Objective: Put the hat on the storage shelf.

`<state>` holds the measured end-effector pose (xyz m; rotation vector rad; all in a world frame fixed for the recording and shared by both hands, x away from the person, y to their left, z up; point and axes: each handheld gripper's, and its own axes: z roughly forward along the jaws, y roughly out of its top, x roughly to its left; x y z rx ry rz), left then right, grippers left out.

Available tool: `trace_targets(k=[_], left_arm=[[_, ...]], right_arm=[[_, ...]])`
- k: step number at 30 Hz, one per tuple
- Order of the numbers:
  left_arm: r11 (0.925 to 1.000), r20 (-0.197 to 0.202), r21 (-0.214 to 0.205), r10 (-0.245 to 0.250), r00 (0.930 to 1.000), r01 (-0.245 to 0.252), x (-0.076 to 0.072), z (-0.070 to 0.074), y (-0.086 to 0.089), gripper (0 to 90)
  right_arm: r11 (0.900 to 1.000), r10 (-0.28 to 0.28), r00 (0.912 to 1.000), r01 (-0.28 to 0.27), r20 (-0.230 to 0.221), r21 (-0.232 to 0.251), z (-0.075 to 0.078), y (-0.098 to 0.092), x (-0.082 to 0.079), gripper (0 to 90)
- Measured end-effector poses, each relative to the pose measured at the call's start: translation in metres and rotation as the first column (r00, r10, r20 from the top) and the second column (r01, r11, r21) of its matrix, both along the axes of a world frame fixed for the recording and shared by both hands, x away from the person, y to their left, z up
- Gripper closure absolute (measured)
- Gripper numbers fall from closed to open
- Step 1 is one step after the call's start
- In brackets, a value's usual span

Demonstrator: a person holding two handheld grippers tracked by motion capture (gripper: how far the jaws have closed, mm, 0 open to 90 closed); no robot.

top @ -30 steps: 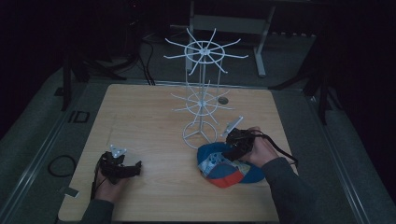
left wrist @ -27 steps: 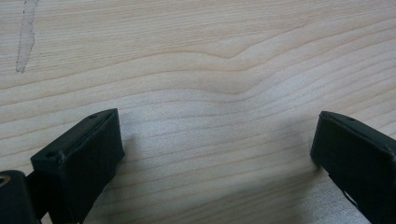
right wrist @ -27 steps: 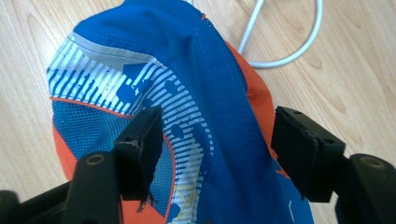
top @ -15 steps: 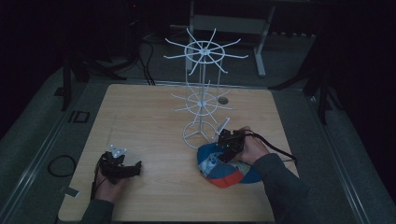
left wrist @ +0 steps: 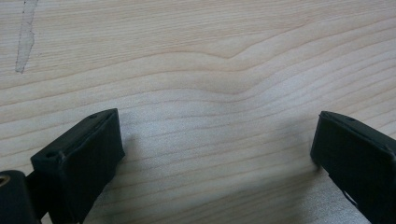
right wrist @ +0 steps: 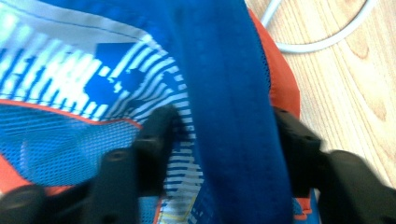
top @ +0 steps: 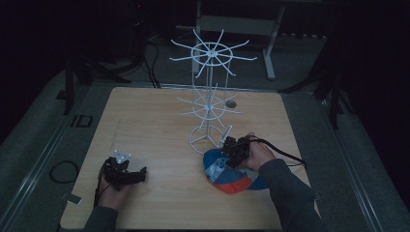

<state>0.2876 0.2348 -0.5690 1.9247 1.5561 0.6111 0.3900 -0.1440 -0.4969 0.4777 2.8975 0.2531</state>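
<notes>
A blue, white and orange mesh cap (top: pixel 232 176) lies on the wooden table (top: pixel 145 125) at the front right, just before the foot of a white wire rack (top: pixel 209 104). My right gripper (top: pixel 231 153) rests on the cap's upper left part. In the right gripper view its jaws (right wrist: pixel 224 140) press on either side of a thick blue band of the cap (right wrist: pixel 84 79). My left gripper (top: pixel 138 175) lies low at the front left, held in a hand. In the left gripper view its jaws (left wrist: pixel 215 154) stand wide open over bare wood.
The rack has two tiers of spoked hooks and a ring base (right wrist: pixel 327 44) next to the cap. A small dark hole (top: pixel 231 104) marks the table behind the rack. A cable (top: pixel 285 154) trails right from the right gripper. Dark floor surrounds the table.
My right gripper has moved left and down from beside the rack's foot onto the cap and closed on its blue band. The left gripper has stayed still.
</notes>
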Motion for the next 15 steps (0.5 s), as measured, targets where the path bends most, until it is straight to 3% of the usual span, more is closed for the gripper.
trace_targets(k=[3,7,15], left_arm=[[1.0000,0.000,0.000,0.000,1.0000,0.000,0.000,0.000,0.000,2.7],[1.0000,0.002,-0.002,0.002,1.0000,-0.002,0.000,0.000,0.000,2.7],[1.0000,0.000,0.000,0.000,1.0000,0.000,0.000,0.000,0.000,2.7]], right_arm=[[1.0000,0.010,0.9999,-0.010,0.006,-0.001,0.001,-0.002,-0.001,70.0],[0.9997,0.017,0.9995,-0.017,0.025,0.020,0.006,-0.007,-0.005,82.4],[0.9971,-0.004,0.9994,0.001,0.035,0.076,0.021,-0.029,-0.013,87.6]])
